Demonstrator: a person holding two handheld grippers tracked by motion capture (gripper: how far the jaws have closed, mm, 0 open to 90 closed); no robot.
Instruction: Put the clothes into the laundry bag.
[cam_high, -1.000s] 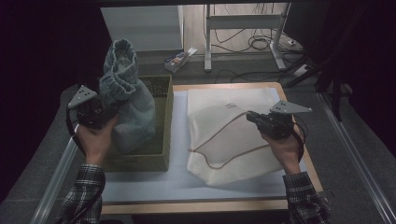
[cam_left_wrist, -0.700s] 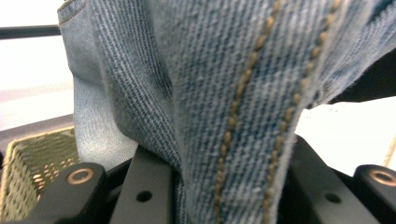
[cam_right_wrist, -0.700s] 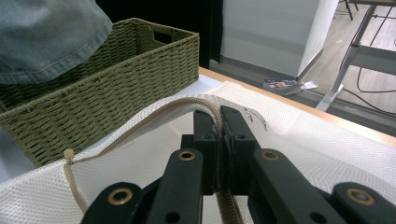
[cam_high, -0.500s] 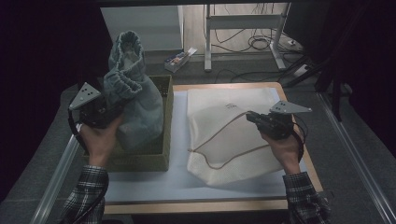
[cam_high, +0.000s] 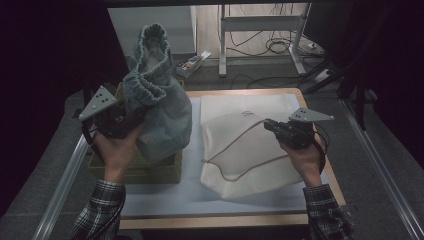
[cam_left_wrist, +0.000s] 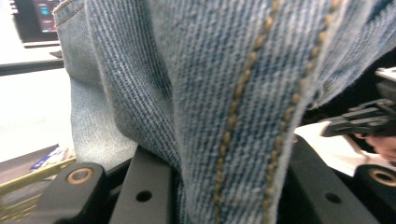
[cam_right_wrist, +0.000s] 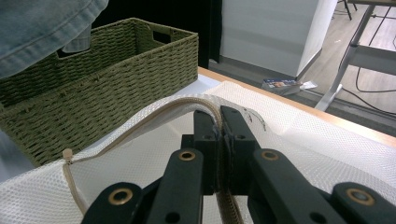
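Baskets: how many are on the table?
1. A green woven basket sits at the table's left side, beside the white mesh laundry bag; the lifted jeans cover much of it from above.

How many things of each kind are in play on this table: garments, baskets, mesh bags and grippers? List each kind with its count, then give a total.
Denim garment: 1
Green woven basket: 1
White mesh bag: 1
Grippers: 2, the left gripper and the right gripper
Total: 5
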